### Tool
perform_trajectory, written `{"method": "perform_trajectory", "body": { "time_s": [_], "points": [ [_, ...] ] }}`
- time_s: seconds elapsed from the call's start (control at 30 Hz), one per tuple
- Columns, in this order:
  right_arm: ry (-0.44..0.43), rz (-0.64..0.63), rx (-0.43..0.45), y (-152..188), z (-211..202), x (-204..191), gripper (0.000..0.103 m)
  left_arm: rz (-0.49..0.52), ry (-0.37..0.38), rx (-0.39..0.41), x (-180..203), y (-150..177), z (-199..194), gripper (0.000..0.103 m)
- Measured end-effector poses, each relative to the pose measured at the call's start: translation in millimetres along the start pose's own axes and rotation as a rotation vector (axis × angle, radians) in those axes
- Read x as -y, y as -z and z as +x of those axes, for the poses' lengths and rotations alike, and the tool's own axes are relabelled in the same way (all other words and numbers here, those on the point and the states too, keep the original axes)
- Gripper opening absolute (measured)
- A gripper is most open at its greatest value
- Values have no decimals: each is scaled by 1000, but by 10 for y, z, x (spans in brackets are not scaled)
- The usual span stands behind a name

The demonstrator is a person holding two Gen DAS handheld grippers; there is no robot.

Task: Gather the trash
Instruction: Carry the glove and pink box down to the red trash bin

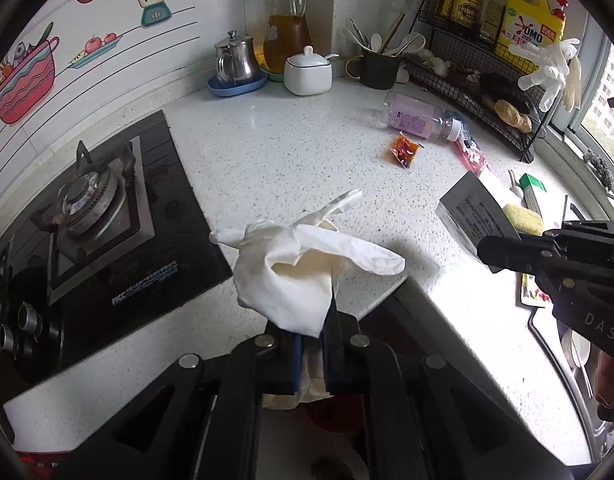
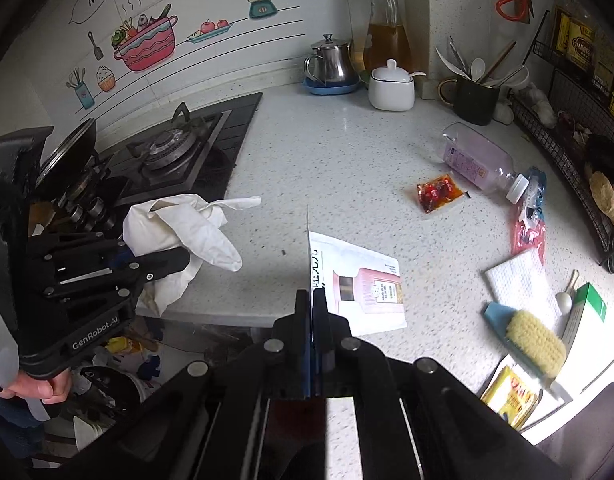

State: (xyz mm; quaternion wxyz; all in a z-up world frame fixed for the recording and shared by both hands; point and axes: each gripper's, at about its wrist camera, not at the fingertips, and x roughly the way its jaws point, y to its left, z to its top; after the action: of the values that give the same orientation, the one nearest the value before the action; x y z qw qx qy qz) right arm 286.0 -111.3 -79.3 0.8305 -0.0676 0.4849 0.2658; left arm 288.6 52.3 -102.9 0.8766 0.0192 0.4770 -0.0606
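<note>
Gripping a crumpled white glove (image 1: 291,276) at lower centre of the left wrist view, left gripper (image 1: 313,344) closed tight on its cuff, glove fingers splayed above the speckled counter (image 1: 287,152); pinching a printed flat box (image 2: 359,284) by its edge at centre of the right wrist view, right gripper (image 2: 313,312) fully closed on it. Lying loose at right of both views: clear plastic bottle (image 2: 479,164) on its side; red sauce sachet (image 2: 437,194) just beside; pink-and-blue wrapper (image 2: 529,220) near the wire rack (image 2: 587,200); gas hob (image 1: 95,208) at left.

Left gripper (image 1: 313,344) jaws clamped, right gripper (image 2: 313,308) jaws pressed together, both angled downward
</note>
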Motion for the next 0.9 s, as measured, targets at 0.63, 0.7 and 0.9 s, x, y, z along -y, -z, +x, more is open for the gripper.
{"method": "perform_trajectory", "body": {
  "time_s": [0.63, 0.7, 0.9],
  "points": [
    [-1, 140, -72, 1136, 50, -989, 1, 24, 37, -122, -394, 1467, -318, 6],
    [-2, 162, -102, 1257, 150, -990, 1, 17, 52, -157, -388, 1604, -208, 6],
    [12, 202, -147, 1604, 442, -901, 1, 40, 77, -214, -294, 1930, 199, 6]
  ]
}}
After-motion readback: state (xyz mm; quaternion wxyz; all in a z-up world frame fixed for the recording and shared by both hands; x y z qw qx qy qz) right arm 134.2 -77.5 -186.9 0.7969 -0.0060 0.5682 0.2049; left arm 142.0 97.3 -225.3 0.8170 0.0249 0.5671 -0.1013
